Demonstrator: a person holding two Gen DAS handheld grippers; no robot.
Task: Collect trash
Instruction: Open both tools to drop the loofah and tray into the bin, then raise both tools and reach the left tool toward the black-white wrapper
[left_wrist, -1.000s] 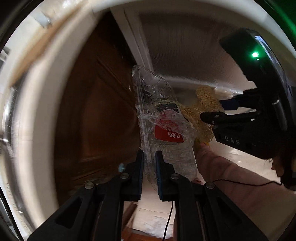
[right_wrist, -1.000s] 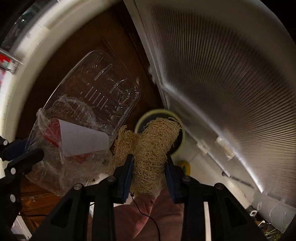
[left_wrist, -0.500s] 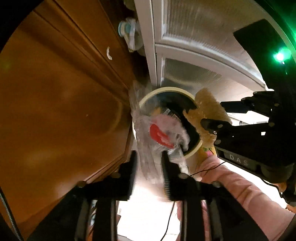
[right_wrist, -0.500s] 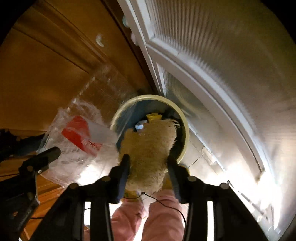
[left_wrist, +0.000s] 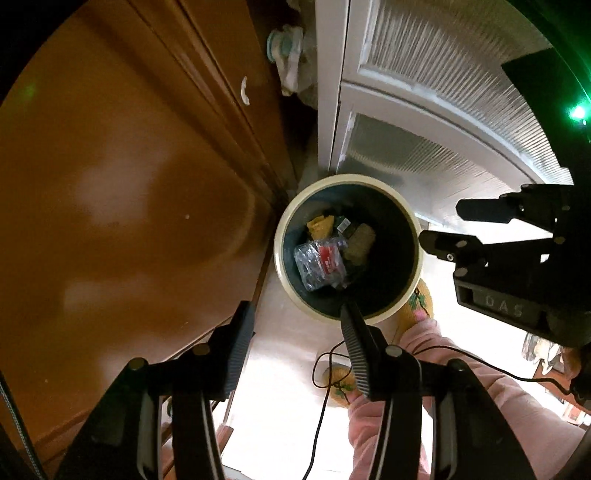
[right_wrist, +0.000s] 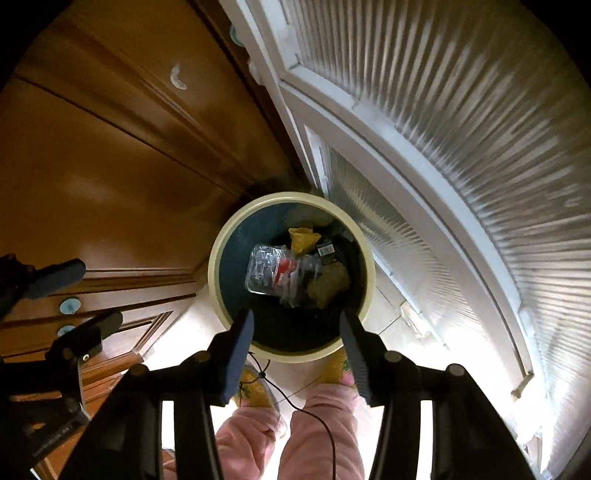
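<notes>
Looking straight down, you have the round bin (left_wrist: 349, 248) below both tools, its cream rim ringing a dark inside. At its bottom lies the clear plastic tray (left_wrist: 320, 261) with its red label, and just beside it, touching, the tan scrubbing pad (left_wrist: 359, 244). A crumpled yellow wrapper (left_wrist: 320, 224) and a dark packet with a white barcode tag (left_wrist: 344, 223) lie behind them, toward the white door.

Your left gripper (left_wrist: 297, 325) points down over the bin's near rim; its jaws have just been opening and stand well apart with nothing between them. Your right gripper (right_wrist: 295, 330) also points down, its jaws likewise just opened, wide apart and empty, framing the near edge of the bin.

From the left wrist view you see the right gripper side-on at the right edge, with a green light (left_wrist: 578, 112) glowing above it, and a small white and teal object (left_wrist: 286, 55) in the corner where the brown wooden cabinet (left_wrist: 122, 192) meets the ribbed-glass door (left_wrist: 443, 85). From the right wrist view you instead see the left gripper at the left edge, two round pale blue knobs (right_wrist: 69, 305) on the lower cabinet, and more of the door's long white frame.

Your pink trouser legs (right_wrist: 288, 432) and yellow slippers (right_wrist: 255, 384) stand on the pale floor (left_wrist: 284, 369) just beside the bin, with a thin black cable (left_wrist: 325, 398) hanging across them.
</notes>
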